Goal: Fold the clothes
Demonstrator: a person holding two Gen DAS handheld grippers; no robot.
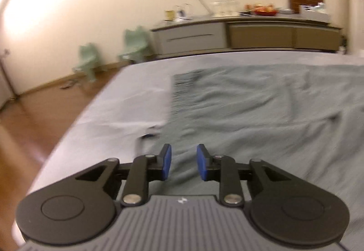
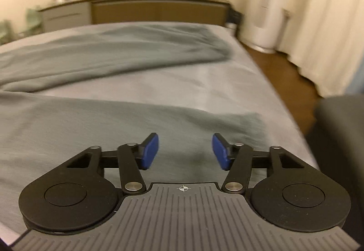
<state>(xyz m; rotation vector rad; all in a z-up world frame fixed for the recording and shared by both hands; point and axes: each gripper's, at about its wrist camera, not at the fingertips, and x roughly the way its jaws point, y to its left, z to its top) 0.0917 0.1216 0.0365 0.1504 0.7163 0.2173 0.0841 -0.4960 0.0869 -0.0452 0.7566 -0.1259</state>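
Jaws of both grippers stand spread, empty, above rumpled grey-green garment (image 1: 250,103).

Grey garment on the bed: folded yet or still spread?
Spread. The grey garment lies open across the bed; a sleeve stretches out flat, nothing doubled over.

Grey-green garment (image 1: 261,103) spread flat on bed, wrinkled; sleeve (image 2: 113,55) lying angled outward.
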